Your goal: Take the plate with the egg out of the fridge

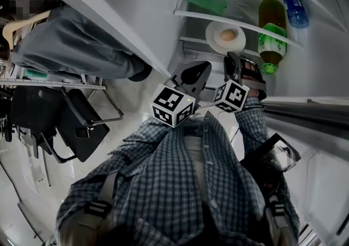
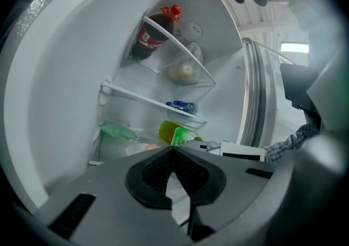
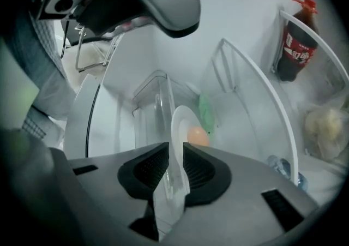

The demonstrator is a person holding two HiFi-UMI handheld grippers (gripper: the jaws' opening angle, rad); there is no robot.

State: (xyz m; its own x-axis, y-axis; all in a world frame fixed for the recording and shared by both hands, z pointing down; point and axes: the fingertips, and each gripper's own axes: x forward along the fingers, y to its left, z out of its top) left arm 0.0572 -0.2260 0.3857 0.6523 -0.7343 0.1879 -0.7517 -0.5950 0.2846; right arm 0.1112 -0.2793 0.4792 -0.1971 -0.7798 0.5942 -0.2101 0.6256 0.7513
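A white plate (image 1: 215,34) carrying a brown egg (image 1: 228,35) rests on a glass shelf (image 1: 191,16) inside the open fridge. My right gripper (image 1: 232,57) reaches to the plate's near rim. In the right gripper view the plate (image 3: 182,122) stands edge-on between the two pads, with the egg (image 3: 198,136) just beyond, and the right gripper (image 3: 175,151) is shut on that rim. My left gripper (image 1: 204,66) hangs just left of the right one in front of the shelf. Its jaws meet at the tips, so the left gripper (image 2: 173,150) is shut and holds nothing.
A green bottle (image 1: 271,35) and a blue-capped bottle (image 1: 294,5) lie right of the plate. A green bag (image 1: 207,0) sits behind it. A cola bottle (image 3: 294,48) stands in the door rack. Left of the white fridge wall (image 1: 109,10) are a black chair (image 1: 82,122) and a person in grey (image 1: 71,48).
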